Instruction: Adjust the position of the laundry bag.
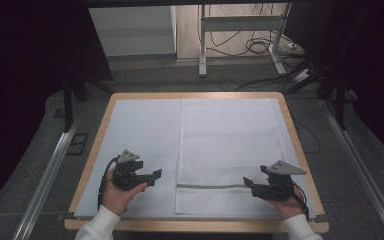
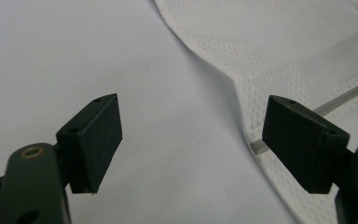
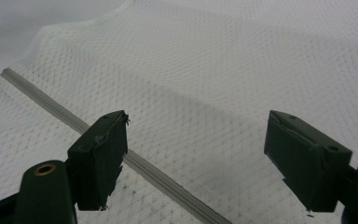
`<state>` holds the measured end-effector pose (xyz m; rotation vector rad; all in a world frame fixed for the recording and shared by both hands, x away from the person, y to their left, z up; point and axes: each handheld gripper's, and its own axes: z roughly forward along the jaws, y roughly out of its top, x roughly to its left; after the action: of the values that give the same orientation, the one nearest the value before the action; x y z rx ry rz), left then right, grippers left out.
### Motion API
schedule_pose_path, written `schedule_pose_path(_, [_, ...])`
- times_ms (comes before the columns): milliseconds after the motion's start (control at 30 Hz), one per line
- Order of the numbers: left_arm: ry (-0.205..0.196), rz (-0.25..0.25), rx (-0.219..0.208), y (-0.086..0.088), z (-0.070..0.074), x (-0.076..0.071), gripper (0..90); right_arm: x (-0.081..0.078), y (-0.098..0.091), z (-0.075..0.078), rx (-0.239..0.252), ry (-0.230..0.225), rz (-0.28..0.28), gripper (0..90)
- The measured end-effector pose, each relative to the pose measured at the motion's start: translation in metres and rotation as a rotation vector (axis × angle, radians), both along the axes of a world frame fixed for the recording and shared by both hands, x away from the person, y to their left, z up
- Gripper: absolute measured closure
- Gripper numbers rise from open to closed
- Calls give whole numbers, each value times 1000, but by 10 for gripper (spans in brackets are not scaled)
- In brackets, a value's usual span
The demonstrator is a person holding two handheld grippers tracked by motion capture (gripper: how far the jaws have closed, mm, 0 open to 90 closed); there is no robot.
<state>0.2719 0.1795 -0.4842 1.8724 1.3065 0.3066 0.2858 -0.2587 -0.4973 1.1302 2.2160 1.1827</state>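
Note:
A white mesh bag (image 1: 227, 150) with a grey zipper line (image 1: 212, 186) near its front end lies flat on the white-covered table (image 1: 140, 135). My left gripper (image 1: 156, 176) hovers open just left of the bag's front left edge, over bare cover. In the left gripper view the mesh bag (image 2: 284, 51) and its zipper end (image 2: 258, 147) sit near the right jaw. My right gripper (image 1: 246, 184) is open at the bag's front right, jaws pointing left over the mesh. The right gripper view has the zipper (image 3: 51, 105) running diagonally under the left jaw across the mesh (image 3: 205, 70).
The table has a wooden rim (image 1: 92, 150) around the white cover. Beyond the far edge stand metal frame legs (image 1: 202, 45) and loose cables (image 1: 260, 47) on the floor. Rails (image 1: 50, 170) run along both sides of the table.

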Motion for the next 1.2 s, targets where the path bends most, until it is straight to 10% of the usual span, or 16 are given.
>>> schedule_pose_path(867, [88, -67, 16, -41, 7, 38, 215, 1, -7, 0, 13, -2, -27, 208])
schedule_pose_path(1200, [144, -97, 24, -51, -12, 37, 238, 0, -7, 0, 0, -1, -29, 208])
